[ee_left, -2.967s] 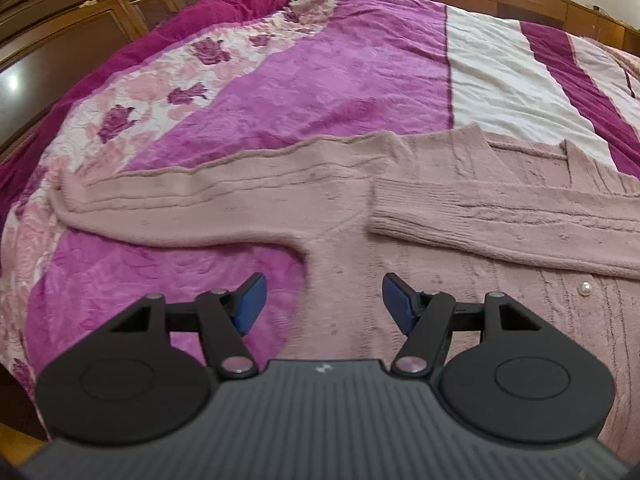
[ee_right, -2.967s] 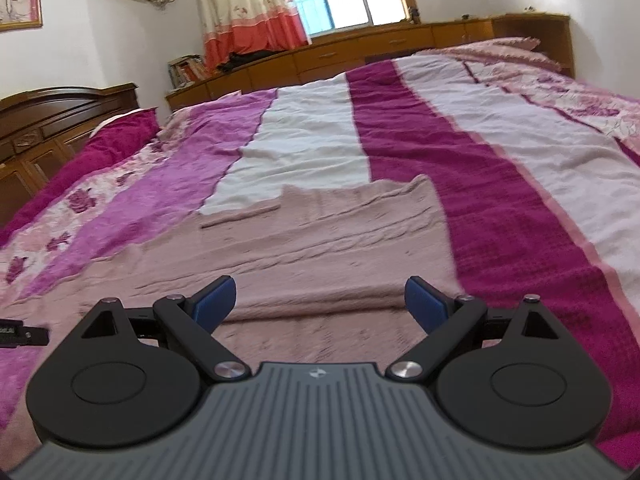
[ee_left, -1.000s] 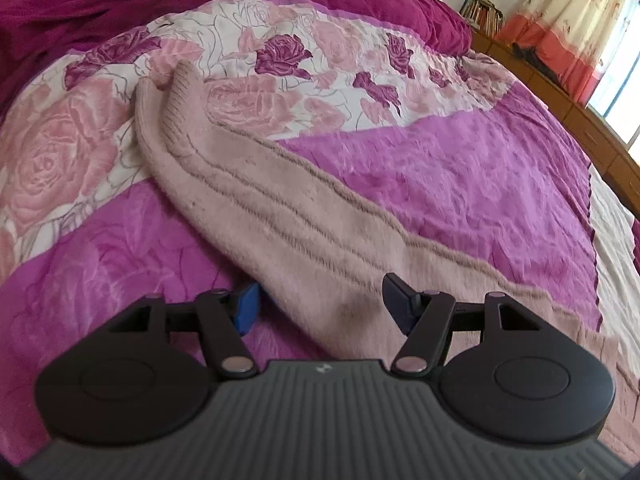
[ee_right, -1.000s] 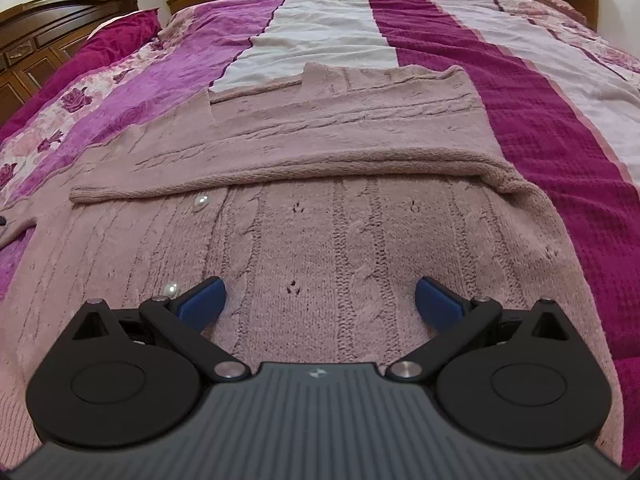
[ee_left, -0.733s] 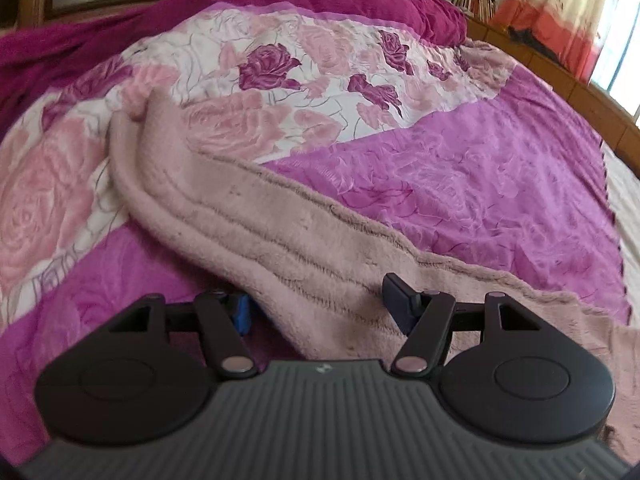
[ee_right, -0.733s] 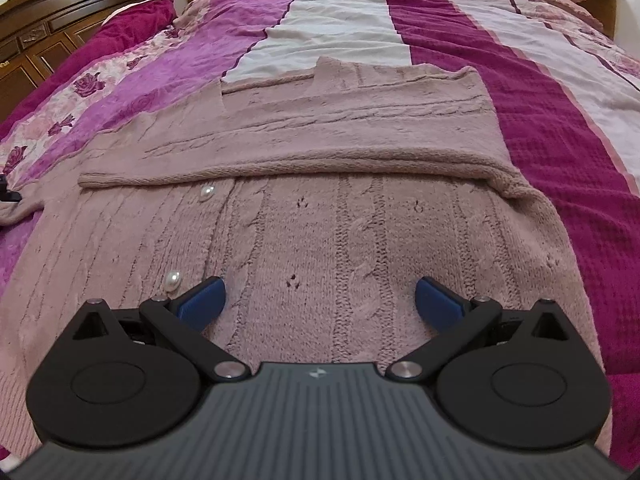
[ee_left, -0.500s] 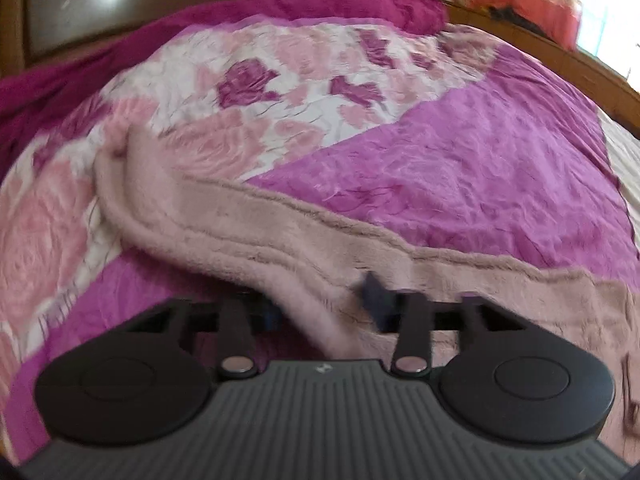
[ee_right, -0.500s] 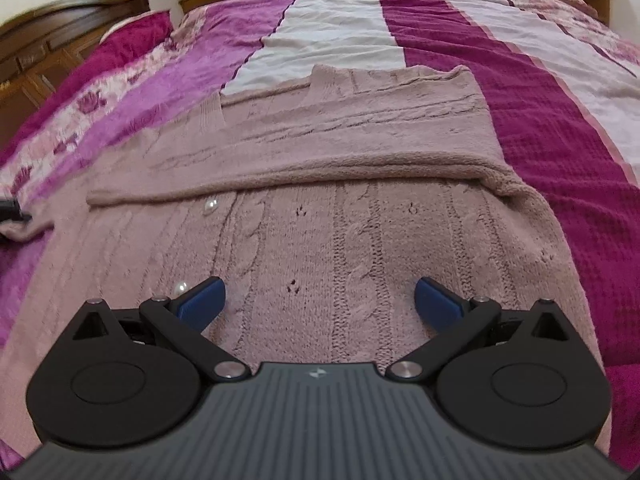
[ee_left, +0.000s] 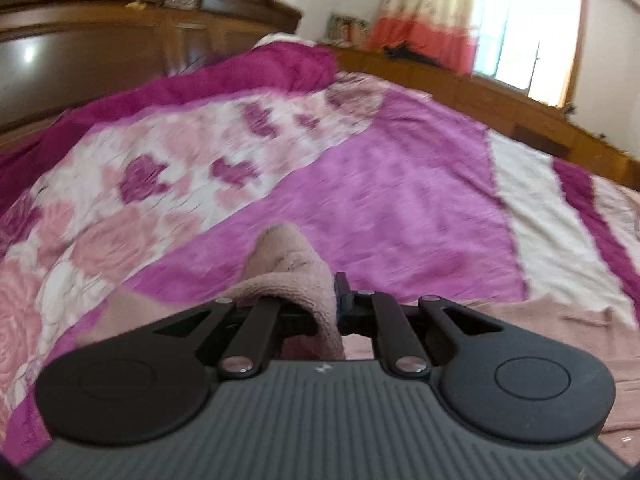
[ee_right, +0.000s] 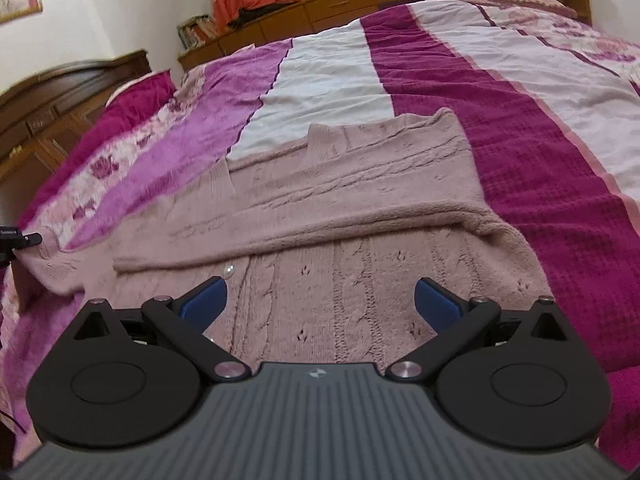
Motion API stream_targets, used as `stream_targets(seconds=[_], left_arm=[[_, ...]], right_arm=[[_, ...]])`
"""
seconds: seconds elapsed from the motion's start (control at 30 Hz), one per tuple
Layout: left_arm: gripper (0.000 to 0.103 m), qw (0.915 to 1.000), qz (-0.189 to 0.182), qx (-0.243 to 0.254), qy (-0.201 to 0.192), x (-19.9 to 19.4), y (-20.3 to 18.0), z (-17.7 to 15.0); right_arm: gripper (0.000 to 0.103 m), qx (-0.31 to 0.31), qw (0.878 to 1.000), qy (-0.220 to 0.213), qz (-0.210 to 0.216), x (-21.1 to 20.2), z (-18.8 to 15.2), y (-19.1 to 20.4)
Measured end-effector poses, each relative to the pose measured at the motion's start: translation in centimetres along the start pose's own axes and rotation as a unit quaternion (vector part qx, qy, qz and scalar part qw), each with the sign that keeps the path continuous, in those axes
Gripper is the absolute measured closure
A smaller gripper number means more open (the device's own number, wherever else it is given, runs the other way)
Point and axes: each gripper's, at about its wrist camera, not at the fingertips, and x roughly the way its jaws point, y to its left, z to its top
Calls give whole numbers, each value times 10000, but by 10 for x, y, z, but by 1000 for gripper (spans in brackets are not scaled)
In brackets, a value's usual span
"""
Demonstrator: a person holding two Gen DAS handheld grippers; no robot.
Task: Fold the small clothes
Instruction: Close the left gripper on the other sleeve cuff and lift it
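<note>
Pink knit sleeve [ee_left: 296, 276] sits pinched in the left hand-held gripper [ee_left: 334, 300]; cardigan body [ee_right: 360, 216] lies rightward, under the wide-open right hand-held gripper [ee_right: 320, 300].

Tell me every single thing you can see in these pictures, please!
Pink cable-knit cardigan: one, dusty pink, flat on the bed, one sleeve folded across its chest.
Cardigan's other sleeve: one, dusty pink, lifted and pinched in the left gripper.
Pearl button: one seen, white, on the cardigan's front.
Striped bedspread: one, magenta, purple, white and rose-patterned, covering the bed.
Wooden headboard: one, dark brown, at the bed's head.
Low wooden cabinets: a row, light brown, under the window.
Curtain: one, cream and coral, by the window.
Books: several, mixed colours, on the cabinets.
Left gripper: one, black with blue pads, shut on the sleeve.
Right gripper: one, black with blue pads, open above the cardigan.
</note>
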Motion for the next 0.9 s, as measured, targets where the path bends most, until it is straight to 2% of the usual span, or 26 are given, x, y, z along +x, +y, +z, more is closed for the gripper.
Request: stream_targets(seconds=[0.23, 0.37, 0.63, 0.9], left_arm=[[95, 9982, -537, 1, -280, -26, -47, 11], [95, 9958, -866, -8, -290, -34, -73, 9], [95, 9895, -1443, 59, 75, -35, -122, -16], [95, 9859, -1552, 349, 524, -26, -152, -57]], right_arm=[[0, 202, 9998, -26, 18, -4, -2, -9], [0, 189, 9998, -50, 46, -6, -3, -8], [0, 215, 9997, -74, 77, -8, -6, -11], [0, 300, 9995, -63, 82, -8, -8, -14]])
